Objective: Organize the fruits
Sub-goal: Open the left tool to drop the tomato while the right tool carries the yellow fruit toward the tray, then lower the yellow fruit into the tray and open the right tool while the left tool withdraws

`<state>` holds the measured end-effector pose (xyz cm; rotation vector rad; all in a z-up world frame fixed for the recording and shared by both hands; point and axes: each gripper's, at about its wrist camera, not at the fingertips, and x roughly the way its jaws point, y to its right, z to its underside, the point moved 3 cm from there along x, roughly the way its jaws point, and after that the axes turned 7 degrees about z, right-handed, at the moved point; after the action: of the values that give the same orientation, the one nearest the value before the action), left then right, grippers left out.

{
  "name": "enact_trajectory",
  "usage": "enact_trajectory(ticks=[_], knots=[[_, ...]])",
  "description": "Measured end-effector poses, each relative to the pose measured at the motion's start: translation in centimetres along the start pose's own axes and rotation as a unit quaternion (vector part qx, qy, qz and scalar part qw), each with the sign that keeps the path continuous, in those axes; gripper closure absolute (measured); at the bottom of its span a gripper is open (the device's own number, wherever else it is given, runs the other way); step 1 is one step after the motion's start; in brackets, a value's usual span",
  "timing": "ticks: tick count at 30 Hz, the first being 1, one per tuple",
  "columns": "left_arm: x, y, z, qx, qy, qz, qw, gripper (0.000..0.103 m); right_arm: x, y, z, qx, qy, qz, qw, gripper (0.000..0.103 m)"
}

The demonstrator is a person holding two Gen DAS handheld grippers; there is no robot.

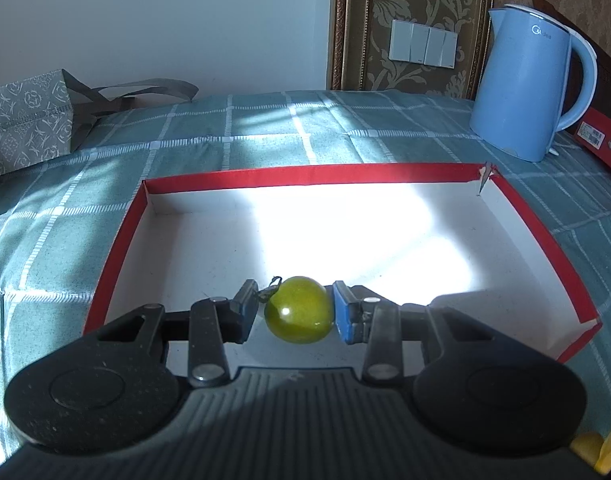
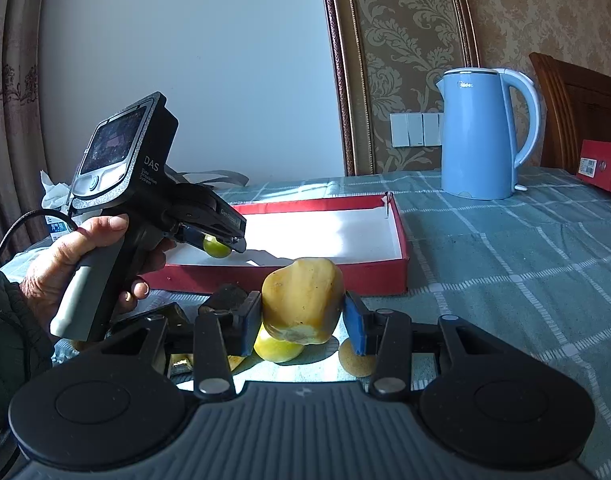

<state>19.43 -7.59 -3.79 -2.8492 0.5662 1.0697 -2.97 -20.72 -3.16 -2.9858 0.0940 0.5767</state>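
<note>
My left gripper (image 1: 295,312) is shut on a small round green fruit (image 1: 298,310) with a dark stem, held just above the near part of the red-walled, white-floored box (image 1: 313,174). In the right wrist view the same left gripper (image 2: 221,242), in a person's hand (image 2: 69,264), holds that green fruit (image 2: 215,247) over the box (image 2: 289,274) at its left end. My right gripper (image 2: 303,316) is shut on a larger yellow-tan fruit (image 2: 303,300), lifted in front of the box. Under it lies a pale yellow-green fruit (image 2: 275,348).
A blue electric kettle (image 1: 525,84) (image 2: 481,132) stands behind the box to the right on the teal checked cloth (image 2: 505,280). A red package (image 2: 603,166) lies far right, a patterned bag (image 1: 25,120) far left. A brownish disc (image 2: 355,360) and dark items lie under my right gripper.
</note>
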Motion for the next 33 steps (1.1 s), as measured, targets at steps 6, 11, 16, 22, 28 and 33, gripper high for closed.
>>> enact_trajectory(ticks=[6, 11, 16, 22, 28, 33], knots=[[0.3, 0.4, 0.0, 0.013, 0.006, -0.021, 0.9997, 0.047, 0.0, -0.2, 0.1, -0.007, 0.0, 0.003, 1.0, 0.061], [-1.3, 0.2, 0.0, 0.02, 0.035, -0.052, 0.9978, 0.031, 0.1, -0.3, 0.1, -0.009, -0.002, 0.006, 1.0, 0.061], [-6.2, -1.0, 1.1, 0.02, 0.096, -0.099, 0.9902, 0.023, 0.1, -0.4, 0.2, -0.012, -0.004, 0.009, 1.0, 0.061], [-13.8, -4.7, 5.4, -0.021, 0.169, -0.126, 0.9773, 0.015, 0.2, -0.4, 0.2, -0.015, -0.007, 0.014, 1.0, 0.061], [-16.0, -8.5, 8.1, -0.051, 0.196, -0.174, 0.9638, 0.007, -0.1, -1.1, 0.3, -0.034, 0.001, 0.031, 0.999, 0.061], [-15.4, -10.6, 8.6, -0.096, 0.166, -0.143, 0.971, 0.007, 0.2, -1.9, -0.6, -0.062, 0.009, 0.051, 0.997, 0.061]])
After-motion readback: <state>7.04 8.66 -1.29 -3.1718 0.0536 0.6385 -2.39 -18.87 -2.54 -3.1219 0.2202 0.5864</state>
